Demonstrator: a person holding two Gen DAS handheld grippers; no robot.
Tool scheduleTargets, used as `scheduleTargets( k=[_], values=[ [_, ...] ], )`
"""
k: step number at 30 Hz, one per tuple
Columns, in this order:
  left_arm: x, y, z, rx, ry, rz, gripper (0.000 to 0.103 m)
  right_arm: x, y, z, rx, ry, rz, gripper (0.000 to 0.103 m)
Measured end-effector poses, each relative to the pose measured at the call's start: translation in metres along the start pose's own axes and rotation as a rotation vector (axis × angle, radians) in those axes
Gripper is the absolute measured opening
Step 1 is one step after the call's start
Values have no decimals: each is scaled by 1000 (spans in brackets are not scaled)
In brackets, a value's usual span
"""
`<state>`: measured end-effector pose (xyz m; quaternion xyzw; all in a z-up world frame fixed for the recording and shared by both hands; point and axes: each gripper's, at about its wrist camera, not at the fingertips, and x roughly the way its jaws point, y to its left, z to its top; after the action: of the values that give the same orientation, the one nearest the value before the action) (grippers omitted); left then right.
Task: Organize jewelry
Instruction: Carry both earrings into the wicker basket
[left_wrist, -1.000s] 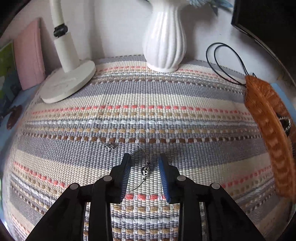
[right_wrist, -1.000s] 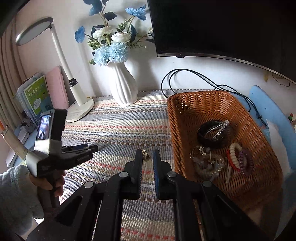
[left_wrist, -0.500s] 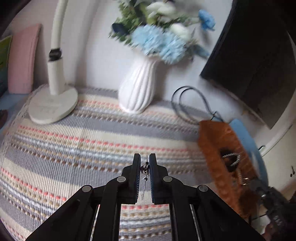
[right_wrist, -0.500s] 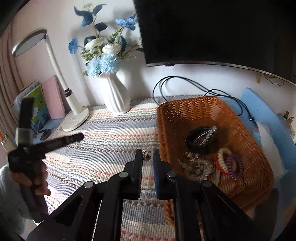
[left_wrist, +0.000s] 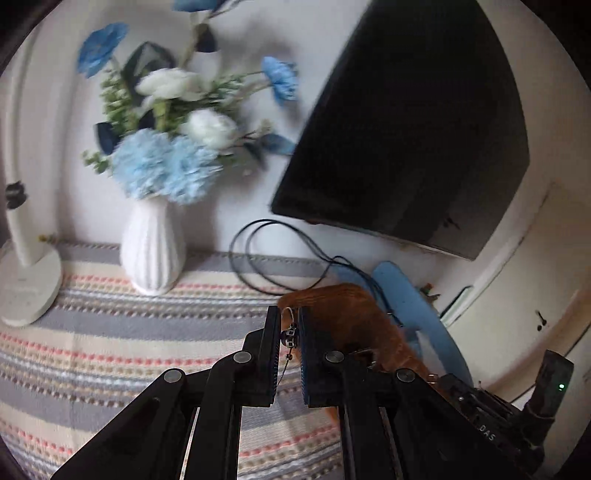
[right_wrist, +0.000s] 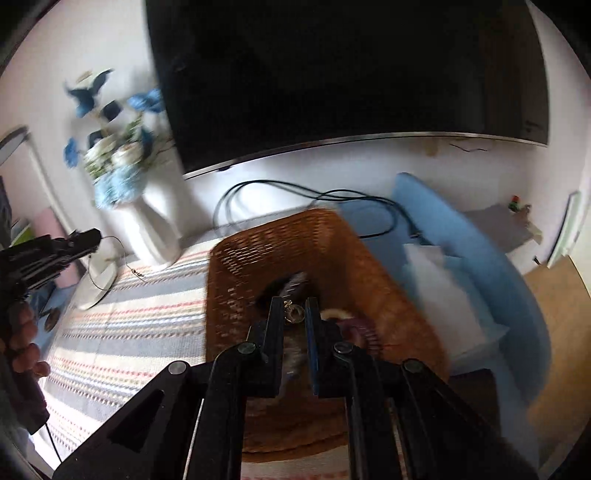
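Closest to me, the right gripper has its jaws clamped on a small metal ring, held above the inside of the wicker basket, which sits on the right side of the table. Blurred bracelets lie in the basket beneath it. The left gripper has its jaws pinched on the bead of a thin wire necklace, lifted off the striped mat; its loop hangs free in the air, seen from the right wrist. Further back, near the table's rear edge, stand a white vase of blue flowers and a lamp base. Black cables run behind the basket under the dark screen.
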<state>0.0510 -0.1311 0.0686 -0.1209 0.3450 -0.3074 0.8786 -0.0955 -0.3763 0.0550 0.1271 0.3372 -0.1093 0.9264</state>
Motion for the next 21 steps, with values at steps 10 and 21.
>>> scheduleTargets(
  k=[10,21],
  values=[
    [56,-66,-14,119,126,-148,9,7,-25,5,33,2,-44,13],
    [93,-96,-53,150,268,-192,9,19,-40,2,57,21,-79,13]
  ],
)
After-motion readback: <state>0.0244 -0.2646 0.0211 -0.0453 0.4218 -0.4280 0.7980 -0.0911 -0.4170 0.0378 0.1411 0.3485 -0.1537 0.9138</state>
